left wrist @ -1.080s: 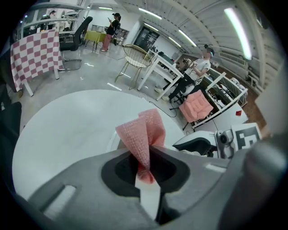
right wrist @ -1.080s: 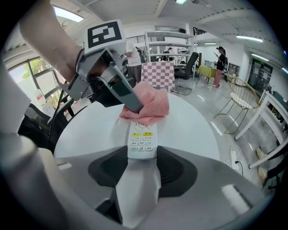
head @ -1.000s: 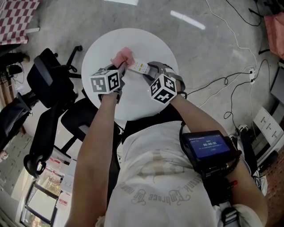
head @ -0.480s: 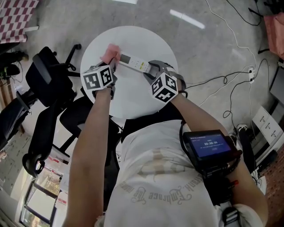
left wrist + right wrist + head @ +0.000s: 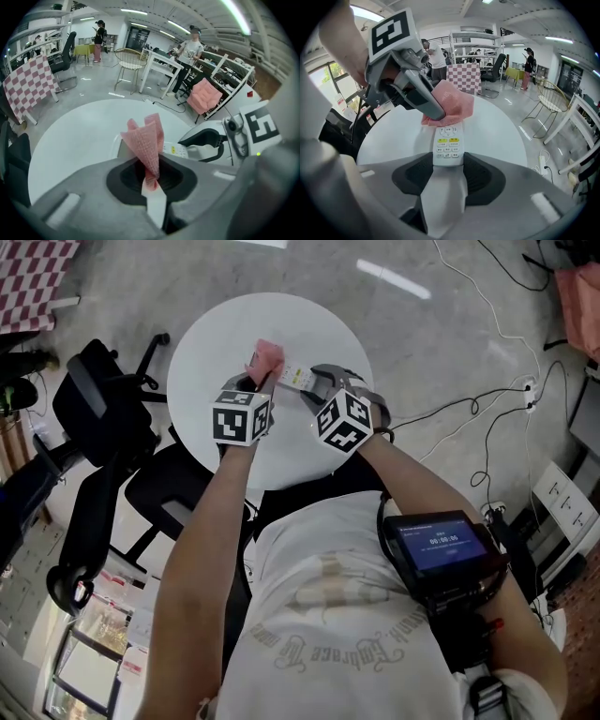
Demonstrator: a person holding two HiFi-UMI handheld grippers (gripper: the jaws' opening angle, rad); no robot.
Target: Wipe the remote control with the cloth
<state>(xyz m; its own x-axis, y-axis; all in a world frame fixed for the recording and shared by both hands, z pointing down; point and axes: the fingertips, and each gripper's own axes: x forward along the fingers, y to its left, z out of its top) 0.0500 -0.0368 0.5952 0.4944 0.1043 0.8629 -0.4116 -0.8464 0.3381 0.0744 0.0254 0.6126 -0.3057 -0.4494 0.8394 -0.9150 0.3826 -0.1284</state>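
Note:
A white remote control (image 5: pixel 447 145) with yellow and white buttons juts out over the round white table (image 5: pixel 211 334). My right gripper (image 5: pixel 447 163) is shut on its near end. My left gripper (image 5: pixel 150 180) is shut on a folded pink cloth (image 5: pixel 146 138). The cloth (image 5: pixel 453 105) lies on the remote's far half and hides that end. From the head view, the cloth (image 5: pixel 267 356) sits just ahead of the left gripper (image 5: pixel 258 376), and the remote (image 5: pixel 298 380) runs from it to the right gripper (image 5: pixel 314 388). The two grippers are close together.
Black office chairs (image 5: pixel 103 413) stand left of the table. Cables (image 5: pixel 487 413) trail over the floor at the right. A device with a lit screen (image 5: pixel 441 547) hangs at the person's waist. Desks, chairs and people fill the room beyond the table.
My left gripper slid the cloth left toward the remote's far end, then back right to the middle. The right gripper and the remote kept still.

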